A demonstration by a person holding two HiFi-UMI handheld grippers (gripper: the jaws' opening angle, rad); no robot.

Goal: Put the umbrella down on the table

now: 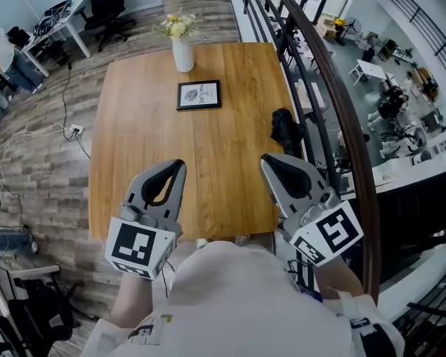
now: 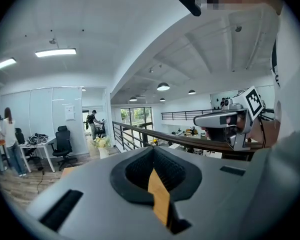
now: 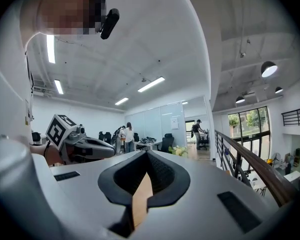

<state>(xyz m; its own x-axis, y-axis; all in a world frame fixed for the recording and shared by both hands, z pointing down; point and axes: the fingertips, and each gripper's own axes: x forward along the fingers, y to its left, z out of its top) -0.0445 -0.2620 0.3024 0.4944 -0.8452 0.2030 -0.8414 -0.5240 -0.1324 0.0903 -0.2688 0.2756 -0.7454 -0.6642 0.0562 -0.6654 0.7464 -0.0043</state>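
Already the black umbrella (image 1: 286, 131) lies at the right edge of the table (image 1: 141, 110), well apart from the left gripper (image 1: 180, 163) and right gripper (image 1: 266, 158), both closed on nothing at the near side, so the job looks done: best hold them back and avoid nudging it off.

Umbrella (image 1: 286, 130): dark lump at R edge of surface (image 1: 134, 125), prob. folded; detail too small to tell. Frame (image 1: 199, 94): print too small to read. Near edge of surface hidden behind left gripper (image 1: 180, 165), right gripper (image 1: 266, 160) & torso (image 1: 238, 288). Forearms cut off at bottom edge.
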